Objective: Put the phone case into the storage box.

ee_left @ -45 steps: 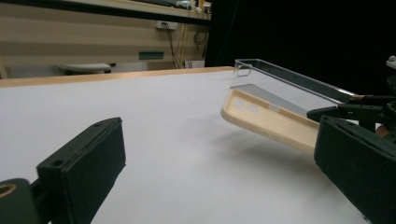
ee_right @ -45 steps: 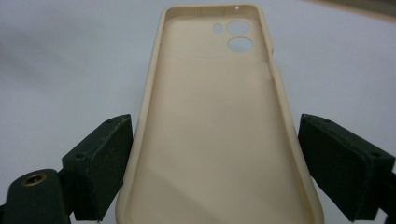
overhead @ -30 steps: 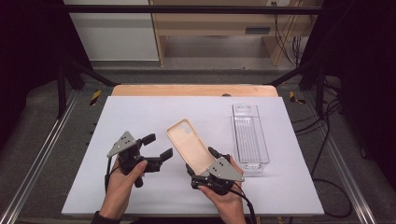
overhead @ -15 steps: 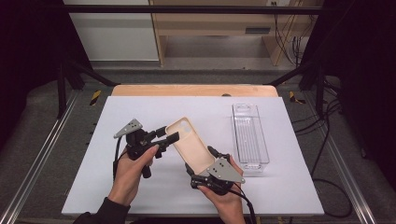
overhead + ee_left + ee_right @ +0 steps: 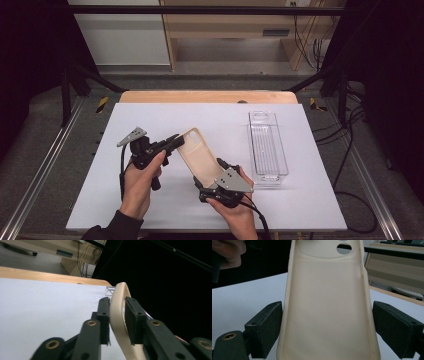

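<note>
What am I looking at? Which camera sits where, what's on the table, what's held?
There is no robot. A person holds a two-finger gripper in each hand. The high view looks down on the white table. Each gripper view comes from a camera riding on that gripper, looking along its black fingers. A clear plastic tray lies on the table. The right gripper holds a beige phone case by its lower end, lifted and tilted. The left gripper has its fingers either side of the case's upper rim; I can't tell if they're clamped.
</note>
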`<state>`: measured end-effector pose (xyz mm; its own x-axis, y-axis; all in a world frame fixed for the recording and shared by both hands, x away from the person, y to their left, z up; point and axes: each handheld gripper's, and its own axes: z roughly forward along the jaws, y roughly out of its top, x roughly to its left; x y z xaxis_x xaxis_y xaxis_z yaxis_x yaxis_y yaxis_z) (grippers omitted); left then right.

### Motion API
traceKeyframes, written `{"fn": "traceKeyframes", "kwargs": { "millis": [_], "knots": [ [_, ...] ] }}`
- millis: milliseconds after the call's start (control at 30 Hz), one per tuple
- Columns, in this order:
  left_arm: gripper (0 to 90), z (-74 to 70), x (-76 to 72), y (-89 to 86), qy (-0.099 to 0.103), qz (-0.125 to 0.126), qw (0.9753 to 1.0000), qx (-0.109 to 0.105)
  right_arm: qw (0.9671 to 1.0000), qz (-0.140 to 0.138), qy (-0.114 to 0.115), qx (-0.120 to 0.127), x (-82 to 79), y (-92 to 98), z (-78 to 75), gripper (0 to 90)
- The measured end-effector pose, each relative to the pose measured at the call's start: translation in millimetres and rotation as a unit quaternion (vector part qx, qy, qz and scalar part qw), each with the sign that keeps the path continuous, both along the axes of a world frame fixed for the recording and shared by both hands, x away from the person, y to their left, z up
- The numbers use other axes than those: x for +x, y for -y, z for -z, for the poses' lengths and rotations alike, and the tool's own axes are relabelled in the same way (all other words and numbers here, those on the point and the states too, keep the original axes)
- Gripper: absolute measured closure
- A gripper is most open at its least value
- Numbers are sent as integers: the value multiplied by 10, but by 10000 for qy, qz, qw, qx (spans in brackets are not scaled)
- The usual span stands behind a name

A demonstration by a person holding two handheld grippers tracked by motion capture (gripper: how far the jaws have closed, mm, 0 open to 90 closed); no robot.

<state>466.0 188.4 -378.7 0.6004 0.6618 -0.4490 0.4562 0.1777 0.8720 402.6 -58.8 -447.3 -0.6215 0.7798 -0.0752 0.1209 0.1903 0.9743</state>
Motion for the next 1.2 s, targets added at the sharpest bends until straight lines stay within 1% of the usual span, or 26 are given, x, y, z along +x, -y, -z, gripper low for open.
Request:
{"fn": "traceKeyframes", "kwargs": {
  "millis": [67, 100, 167, 200, 233, 267, 367, 400, 433, 500, 567, 633, 667, 700, 767, 800, 867, 900, 967, 1000, 1033, 1100, 1200],
  "knots": [
    [767, 0, 0, 10, -44, 12, 9999, -105, 10000, -8, -32, -22, 24, -9, 13, 120],
    [773, -4, -3, 17, -56, 5, 9999, -135, 10000, 1, -82, -26, 36, -16, 21, 119],
    [780, -27, -17, 31, -37, 70, 9998, -169, 9999, -3, -120, -24, 50, -21, 29, 119],
    [784, -41, -29, 39, -5, 91, 9999, -139, 9999, -12, -165, 0, 61, -24, 35, 118],
    [789, -56, -42, 49, 31, 117, 9998, -126, 9996, -64, -267, 46, 84, -27, 43, 117],
    [789, -65, -52, 59, 56, 126, 9998, -122, 9996, -64, -267, 46, 84, -27, 43, 117],
    [793, -101, -79, 97, 203, 194, 9996, -25, 9992, -104, -376, 99, 113, -36, 48, 114],
    [793, -112, -85, 119, 233, 211, 9995, -11, 9989, -131, -419, 139, 125, -32, 52, 114],
    [793, -119, -89, 131, 266, 221, 9994, 23, 9983, -186, -510, 204, 146, -22, 59, 113],
    [794, -135, -105, 175, 395, 228, 9989, 138, 9973, -255, -622, 293, 172, -3, 62, 112],
    [794, -155, -129, 220, 596, 212, 9973, 364, 9968, -254, -684, 318, 183, 22, 38, 102],
    [794, -172, -158, 259, 799, 197, 9949, 578, 9961, -289, -722, 422, 183, 48, -15, 74],
    [794, -186, -192, 303, 991, 207, 9916, 799, 9961, -281, -717, 438, 180, 56, -41, 71],
    [794, -191, -214, 339, 1102, 233, 9890, 960, 9963, -300, -679, 439, 178, 73, -93, 60],
    [794, -188, -244, 399, 1202, 260, 9855, 1171, 9964, -257, -690, 429, 169, 100, -152, 42],
    [794, -184, -258, 426, 1244, 273, 9841, 1239, 9963, -220, -659, 506, 139, 139, -205, 41],
    [794, -175, -284, 471, 1337, 299, 9819, 1311, 9964, -222, -638, 515, 128, 153, -220, 39],
    [794, -172, -289, 479, 1339, 298, 9821, 1293, 9964, -211, -611, 556, 110, 175, -238, 40],
    [794, -151, -306, 514, 1342, 325, 9827, 1232, 9962, -210, -629, 558, 80, 188, -242, 41],
    [793, -141, -312, 531, 1332, 365, 9826, 1238, 9966, -223, -622, 499, 39, 193, -232, 41],
    [793, -134, -317, 546, 1326, 401, 9825, 1246, 9966, -223, -622, 499, 39, 193, -232, 41],
    [793, -125, -338, 571, 1352, 460, 9810, 1313, 9964, -221, -644, 508, 12, 206, -224, 39],
    [794, -120, -360, 576, 1364, 487, 9811, 1280, 9963, -165, -686, 493, 0, 234, -228, 38]
  ]
}}
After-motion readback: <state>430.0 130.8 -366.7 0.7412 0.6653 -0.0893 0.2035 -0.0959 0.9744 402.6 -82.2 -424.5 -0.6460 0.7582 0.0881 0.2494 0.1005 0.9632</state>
